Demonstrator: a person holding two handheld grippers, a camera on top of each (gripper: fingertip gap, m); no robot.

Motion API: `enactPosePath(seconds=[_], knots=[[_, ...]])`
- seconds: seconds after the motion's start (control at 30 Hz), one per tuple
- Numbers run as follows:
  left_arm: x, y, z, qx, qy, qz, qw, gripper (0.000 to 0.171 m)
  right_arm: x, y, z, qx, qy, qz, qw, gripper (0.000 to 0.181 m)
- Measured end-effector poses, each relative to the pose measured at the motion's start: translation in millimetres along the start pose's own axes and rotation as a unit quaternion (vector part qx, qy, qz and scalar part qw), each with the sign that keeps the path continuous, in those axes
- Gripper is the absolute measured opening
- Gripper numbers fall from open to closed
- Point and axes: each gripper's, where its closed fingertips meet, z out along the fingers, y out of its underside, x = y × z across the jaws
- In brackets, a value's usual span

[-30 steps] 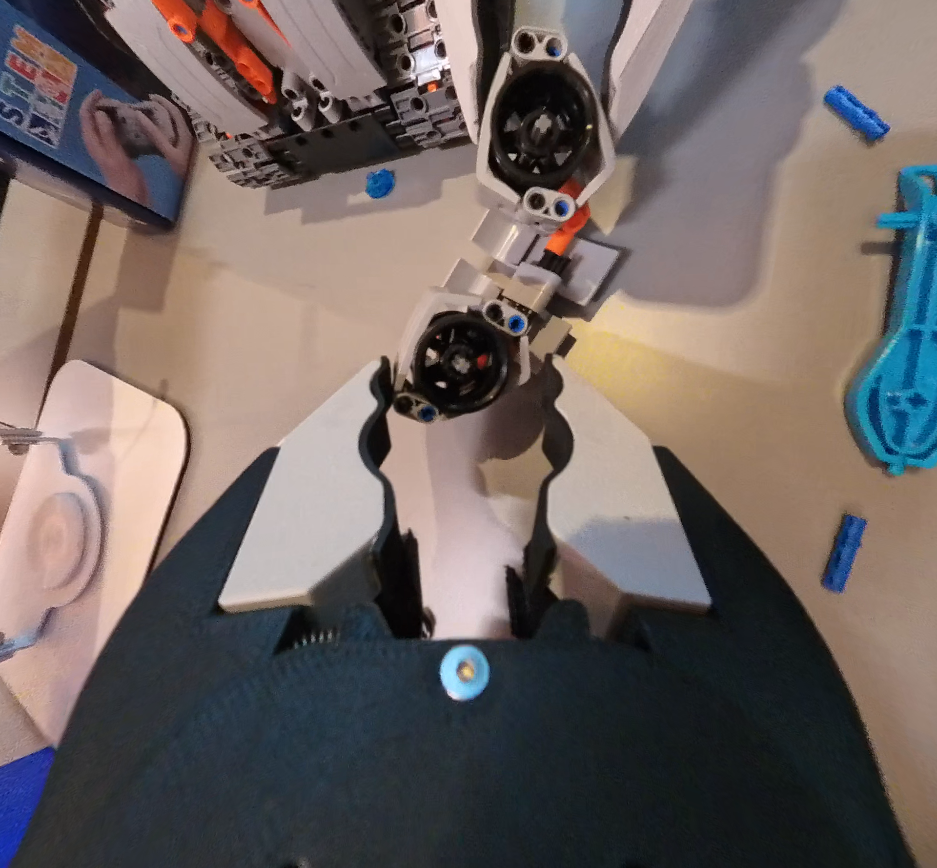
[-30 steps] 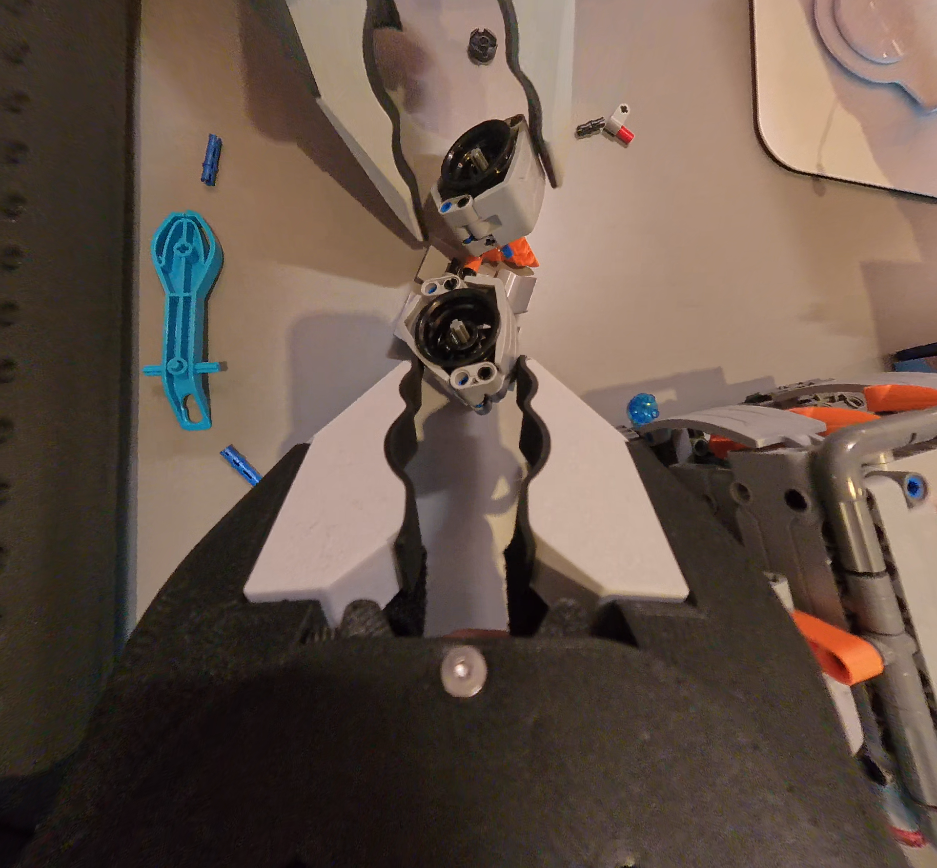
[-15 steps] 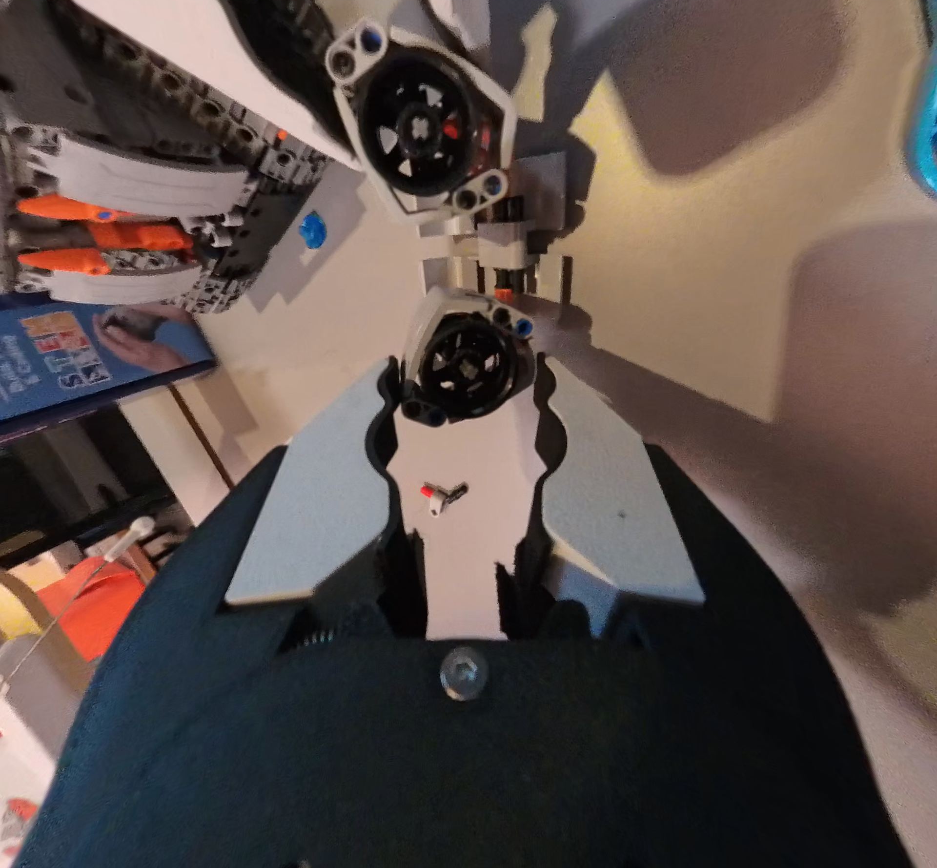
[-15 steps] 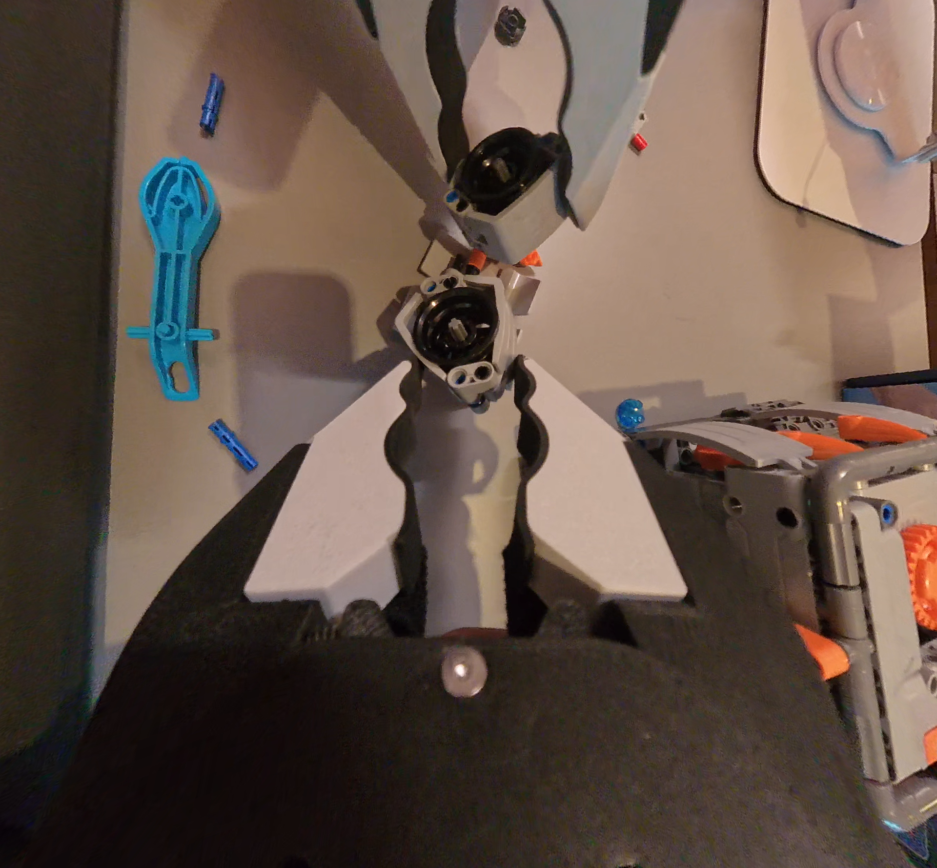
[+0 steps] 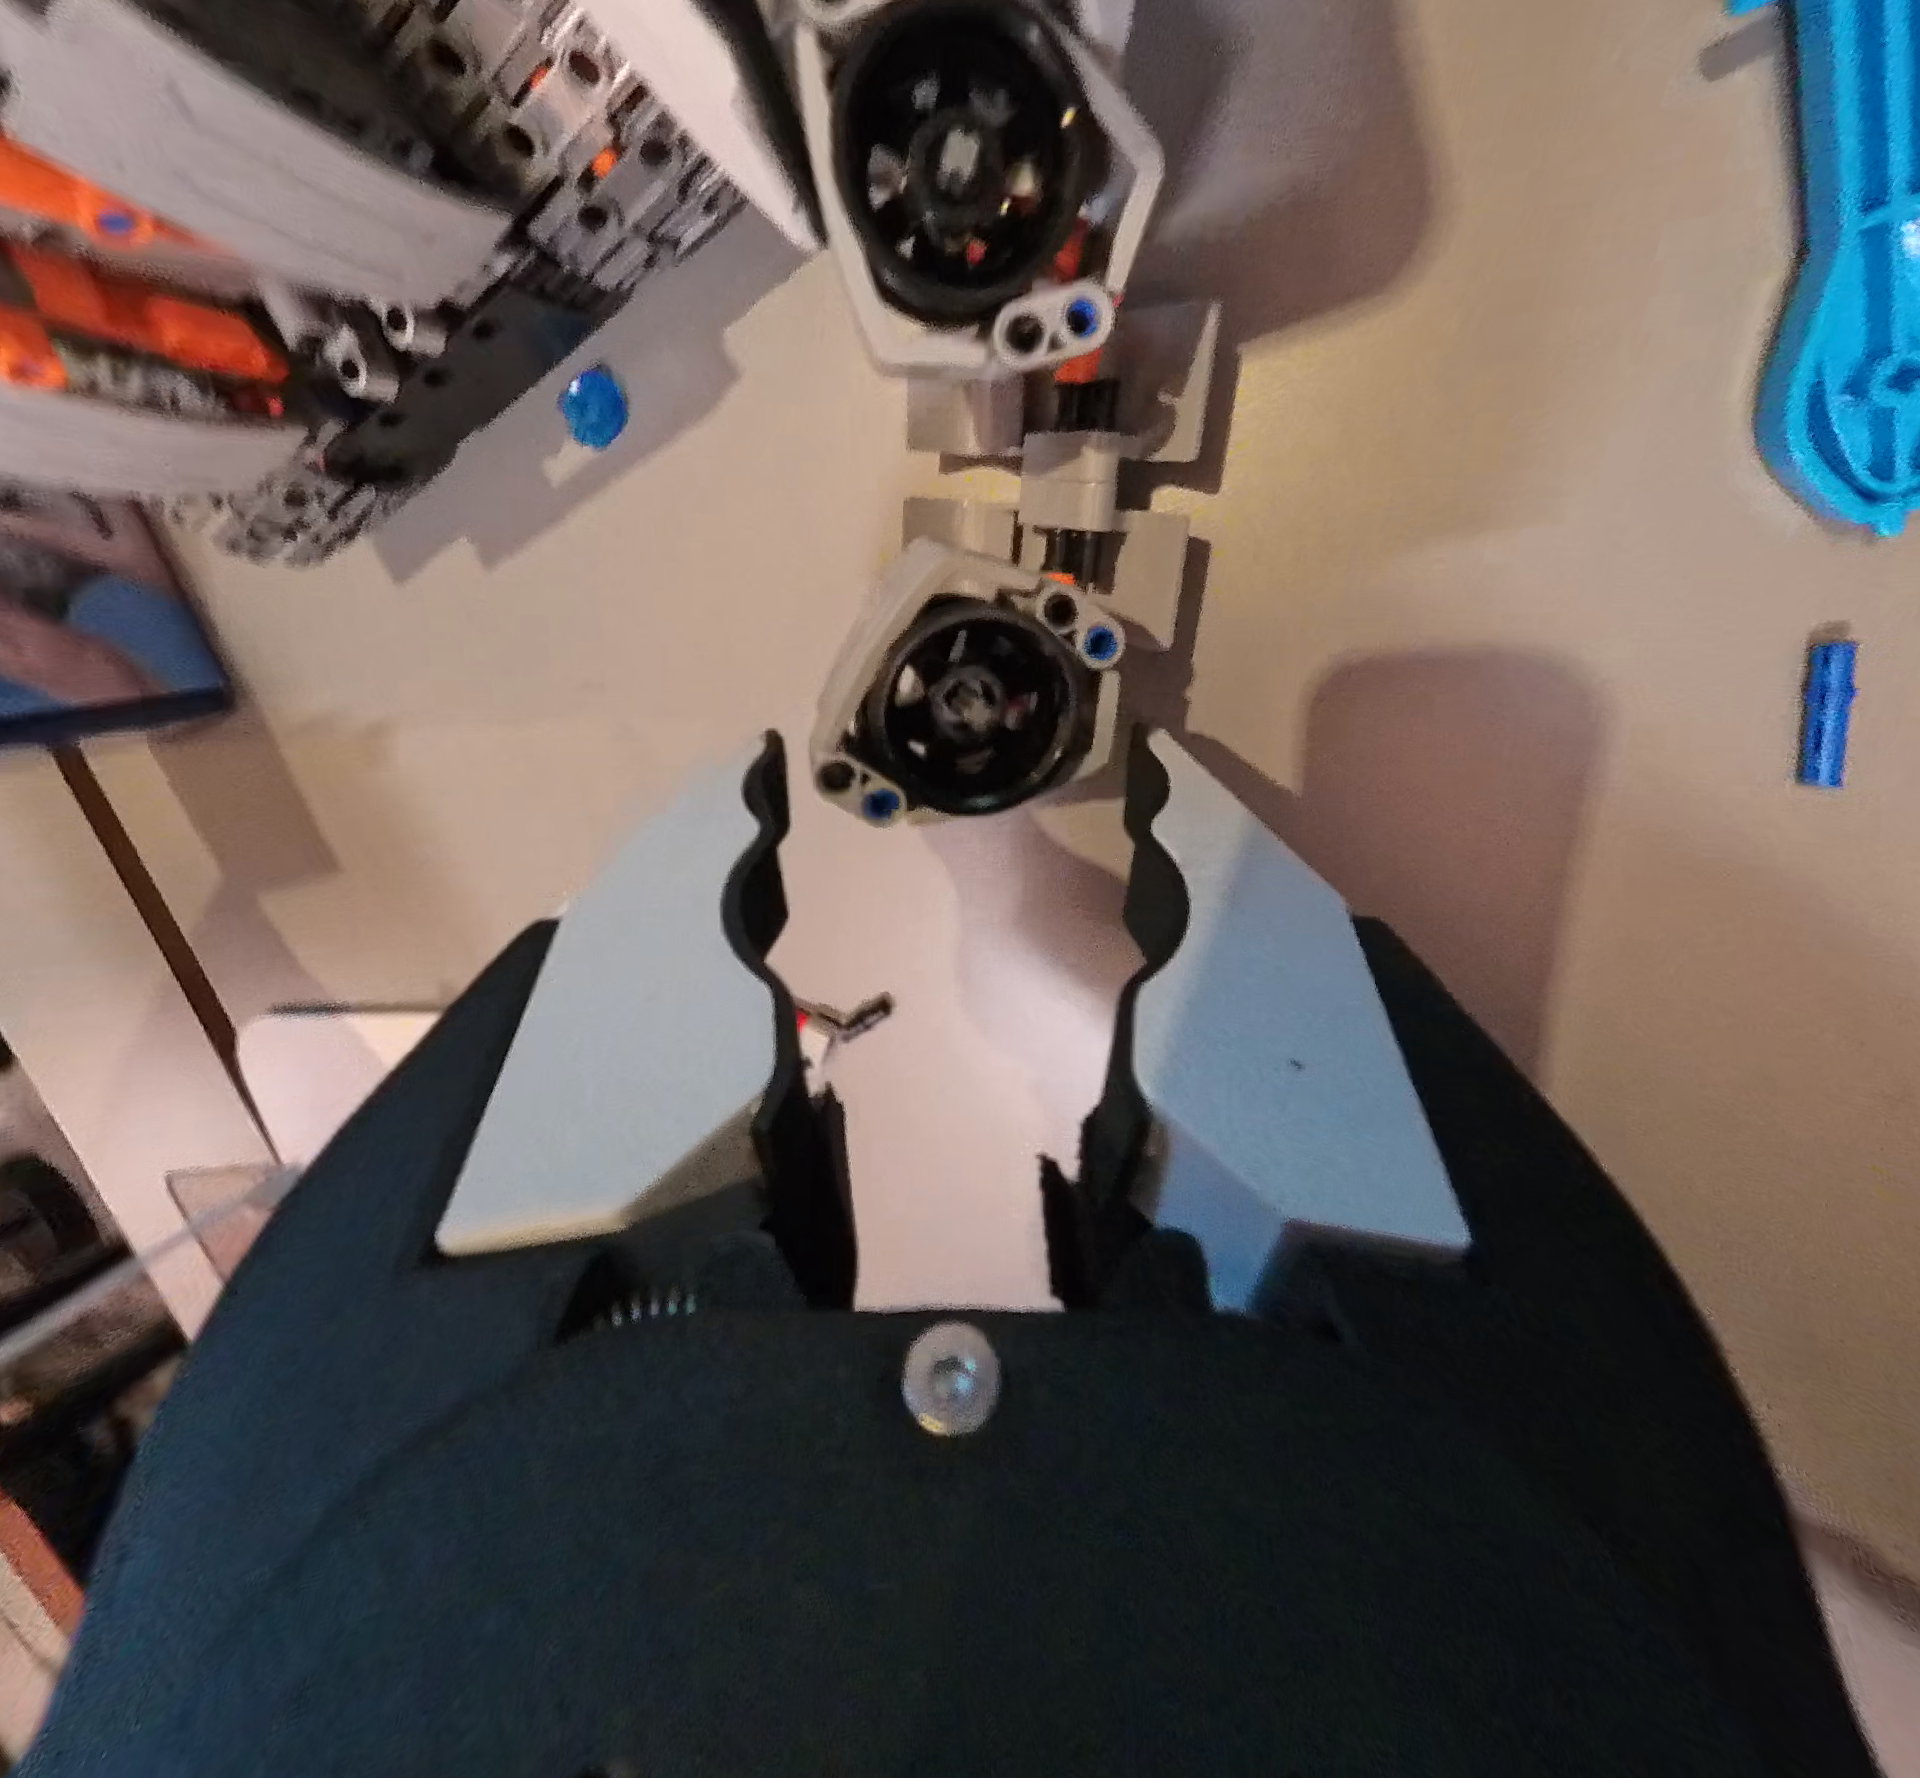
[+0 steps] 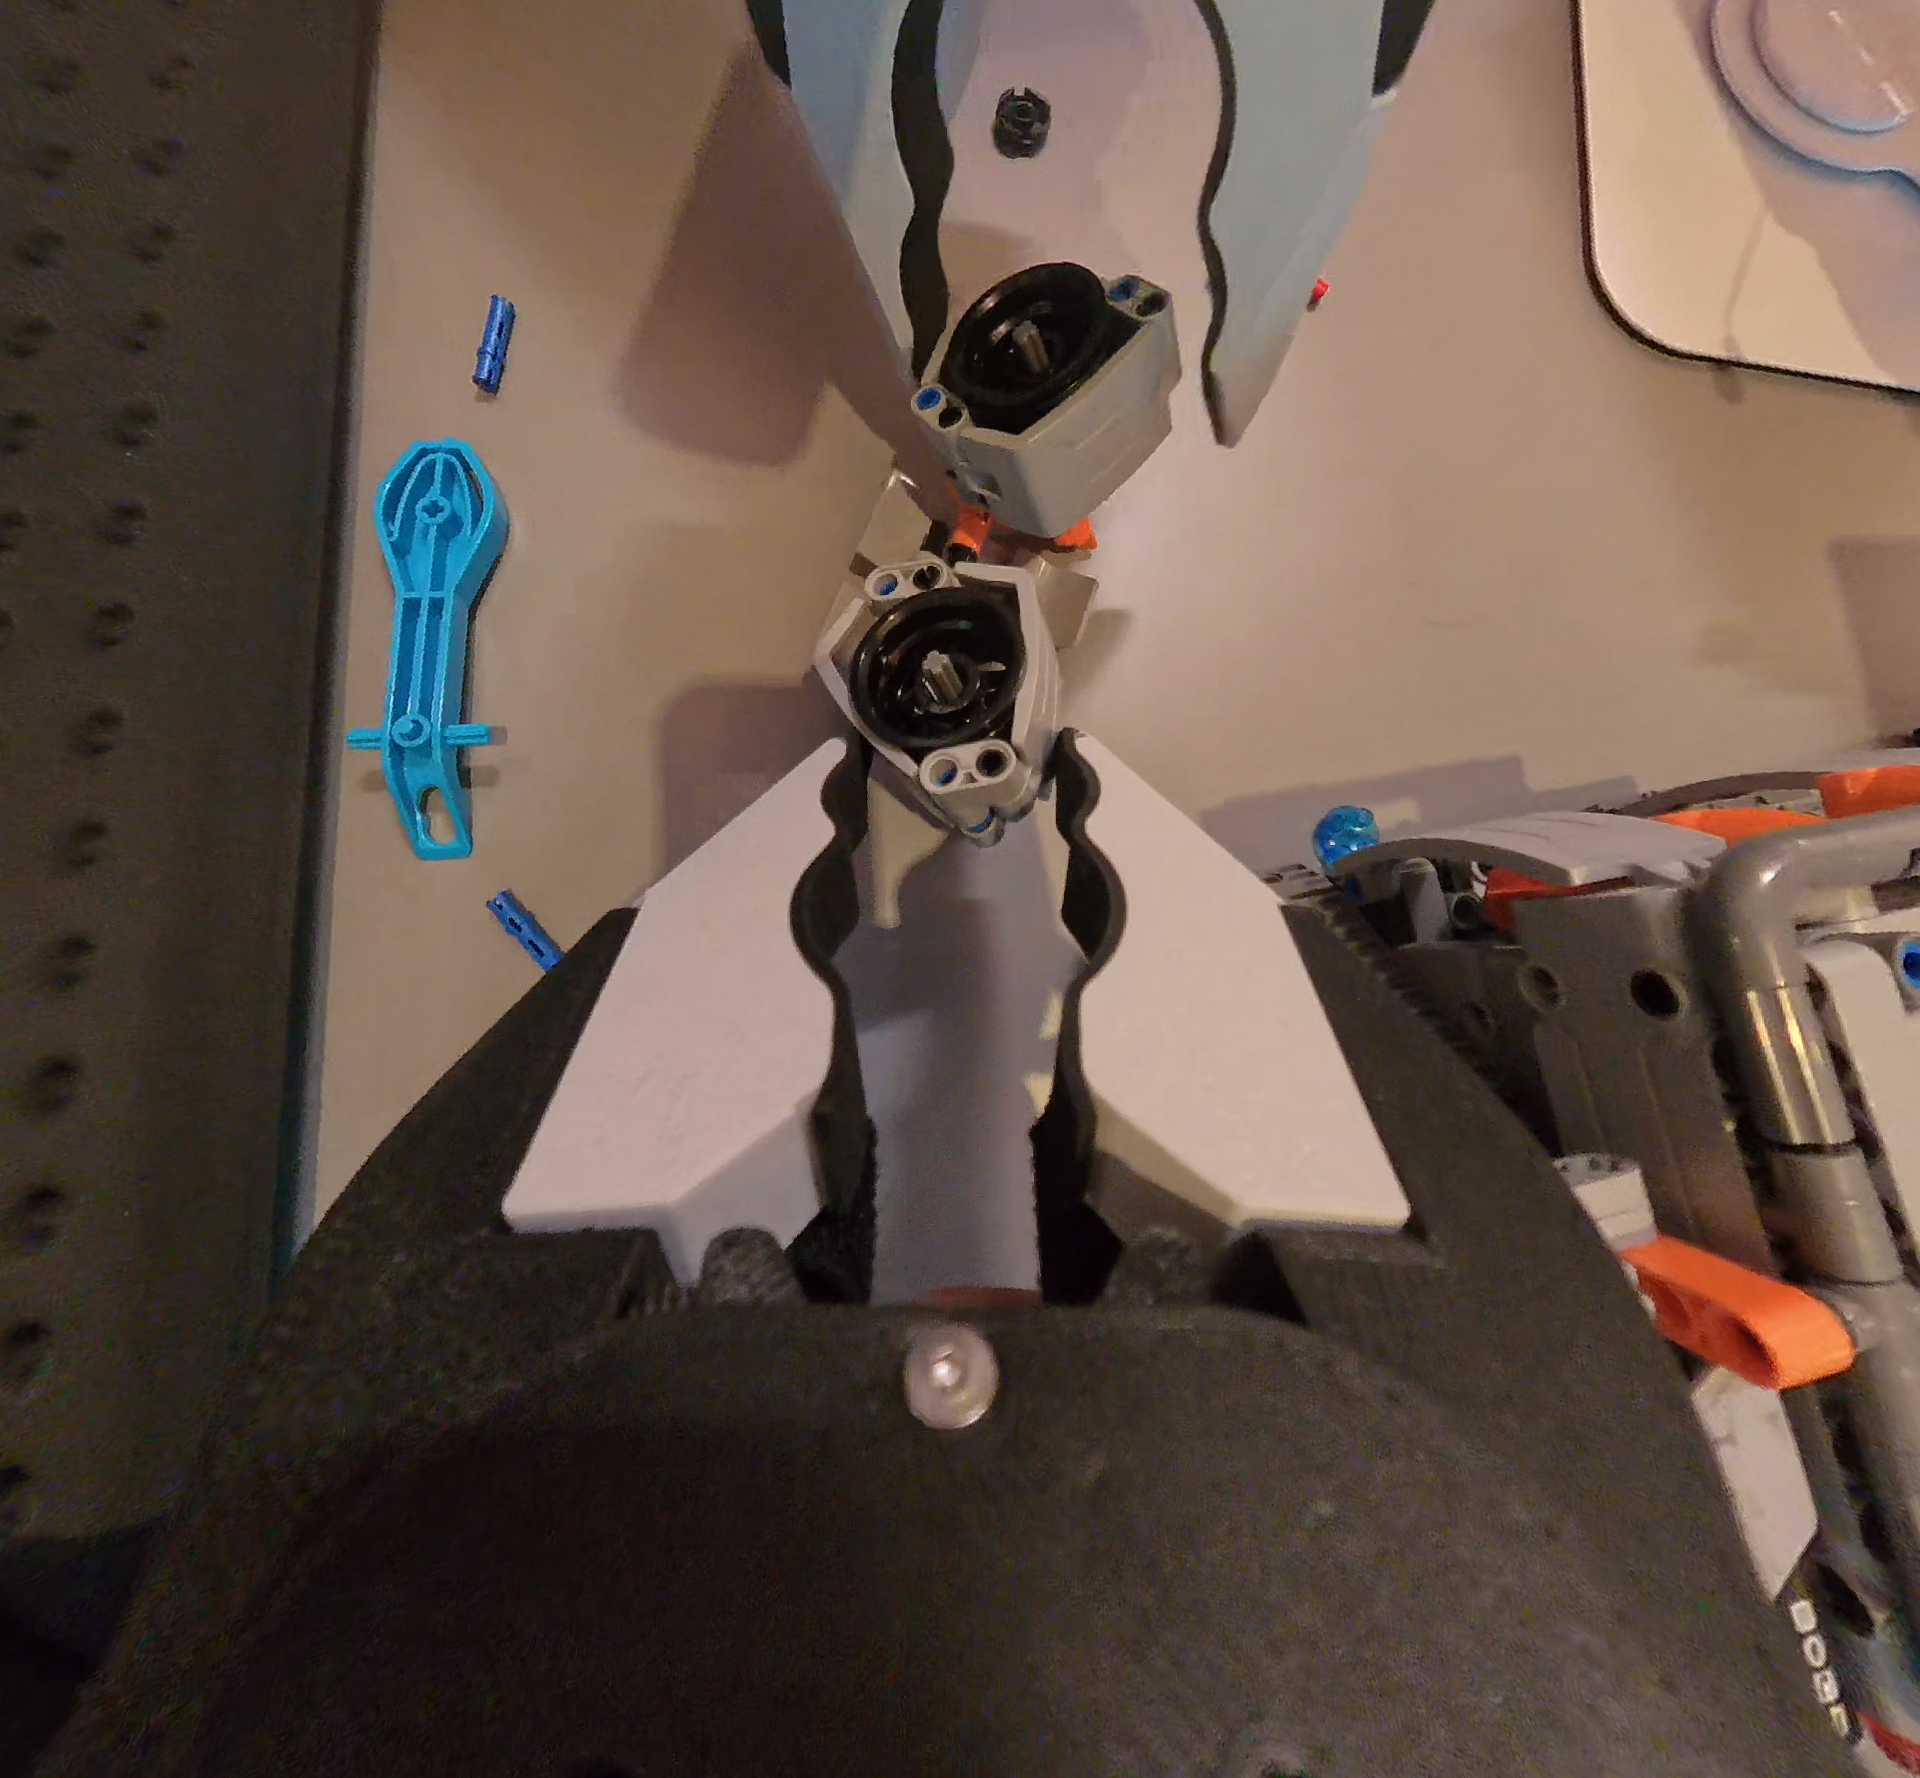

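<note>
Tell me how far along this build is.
Done: the grey motor unit is joined from two motors. In hand: the right gripper clamps one end; the left gripper flanks the other, grip unclear. Remaining: blue pin and turquoise tool lie loose; big model stands apart.

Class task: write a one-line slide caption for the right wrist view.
Two grippers, right and left, each grip one end of a grey two-motor brick assembly above a beige table.

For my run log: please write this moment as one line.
left hand-held gripper: shut on motor assembly | right hand-held gripper: shut on its other end | table: beige
</note>
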Motion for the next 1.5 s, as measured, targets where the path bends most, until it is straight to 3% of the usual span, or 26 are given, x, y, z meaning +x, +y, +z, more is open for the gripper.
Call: enactPosePath(seconds=[0.2,0.3,0.67,0.93,1.1,1.27,1.5], knots=[[0,5,5,0.057,-0.061,-0.177,0.981,0.061,0,0,0,-0.001,0.001,0.002,1.0,0.034],[1,-2,10,0.099,-0.073,-0.207,0.971,0.052,0,0,0,-0.004,0.004,-0.001,1.0,0.034],[-1,-6,13,0.09,-0.123,-0.134,0.979,0.047,-1,0,1,-0.027,0.023,-0.029,0.999,0.033],[5,-4,9,0.032,-0.185,-0.012,0.982,0.045,-11,-4,6,-0.079,0.058,-0.1,0.99,0.033],[9,1,7,0.046,-0.2,-0.001,0.979,0.045,-22,-9,7,-0.065,0.037,-0.103,0.992,0.035],[15,9,5,0.048,-0.206,0.001,0.977,0.04,-24,-13,-6,-0.037,0.032,-0.075,0.996,0.05],[30,16,1,0.056,-0.158,-0.058,0.984,0.043,-38,1,3,-0.071,-0.006,-0.069,0.995,0.042]])
